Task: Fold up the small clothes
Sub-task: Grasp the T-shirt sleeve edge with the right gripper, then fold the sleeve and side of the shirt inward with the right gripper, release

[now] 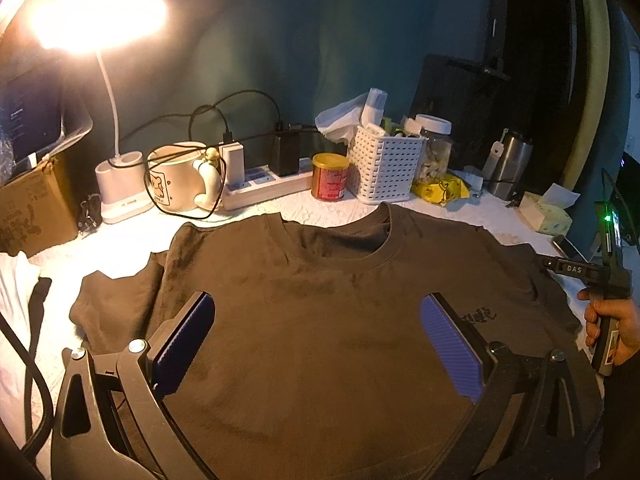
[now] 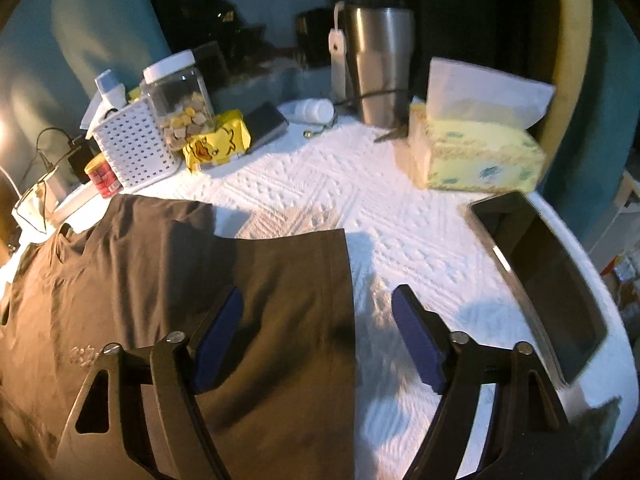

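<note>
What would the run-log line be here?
t-shirt flat, unfolded | left gripper open over chest | right gripper open, straddling sleeve edge

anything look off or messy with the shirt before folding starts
The dark t-shirt lies mostly flat with its collar toward the clutter, but its sleeve on the lamp side is bunched and wrinkled, while the other sleeve lies smooth and straight. Nothing looks spilled or damaged.
</note>
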`<state>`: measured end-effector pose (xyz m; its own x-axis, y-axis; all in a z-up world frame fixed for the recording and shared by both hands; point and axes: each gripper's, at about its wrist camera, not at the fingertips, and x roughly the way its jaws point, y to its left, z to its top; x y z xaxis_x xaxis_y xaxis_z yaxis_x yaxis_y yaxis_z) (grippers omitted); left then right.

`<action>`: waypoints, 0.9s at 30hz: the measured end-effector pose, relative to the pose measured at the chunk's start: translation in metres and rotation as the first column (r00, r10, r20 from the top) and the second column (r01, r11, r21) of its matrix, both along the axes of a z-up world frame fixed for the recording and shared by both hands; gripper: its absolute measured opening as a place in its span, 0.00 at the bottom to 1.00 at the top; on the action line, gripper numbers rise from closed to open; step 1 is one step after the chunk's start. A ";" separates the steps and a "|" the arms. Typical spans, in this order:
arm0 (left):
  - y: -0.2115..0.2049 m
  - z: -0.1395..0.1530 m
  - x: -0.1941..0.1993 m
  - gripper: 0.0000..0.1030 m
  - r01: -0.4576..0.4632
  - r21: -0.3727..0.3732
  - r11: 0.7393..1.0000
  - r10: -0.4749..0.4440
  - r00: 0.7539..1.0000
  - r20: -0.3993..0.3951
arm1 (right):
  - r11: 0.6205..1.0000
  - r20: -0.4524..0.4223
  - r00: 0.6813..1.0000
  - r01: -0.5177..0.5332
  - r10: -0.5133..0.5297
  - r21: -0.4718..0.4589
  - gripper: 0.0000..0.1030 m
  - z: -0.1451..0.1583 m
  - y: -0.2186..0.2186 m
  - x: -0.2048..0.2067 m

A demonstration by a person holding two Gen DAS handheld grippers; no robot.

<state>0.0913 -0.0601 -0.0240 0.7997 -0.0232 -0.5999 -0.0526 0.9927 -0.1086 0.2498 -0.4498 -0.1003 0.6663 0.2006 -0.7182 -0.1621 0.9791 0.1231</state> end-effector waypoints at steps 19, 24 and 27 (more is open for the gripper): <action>0.018 0.001 -0.006 0.99 0.010 -0.053 0.999 -0.010 1.000 0.007 | 0.985 0.071 0.986 -0.142 0.149 -0.093 0.11 0.017 0.044 -0.011; 0.027 0.003 -0.015 0.99 0.020 -0.071 0.997 -0.018 0.999 0.028 | 0.981 0.125 0.976 -0.169 0.179 -0.090 0.11 0.044 0.062 -0.027; 0.037 0.003 -0.021 0.99 0.022 -0.086 0.996 -0.019 0.999 0.038 | 0.977 0.140 0.969 -0.193 0.205 -0.089 0.11 0.055 0.078 -0.035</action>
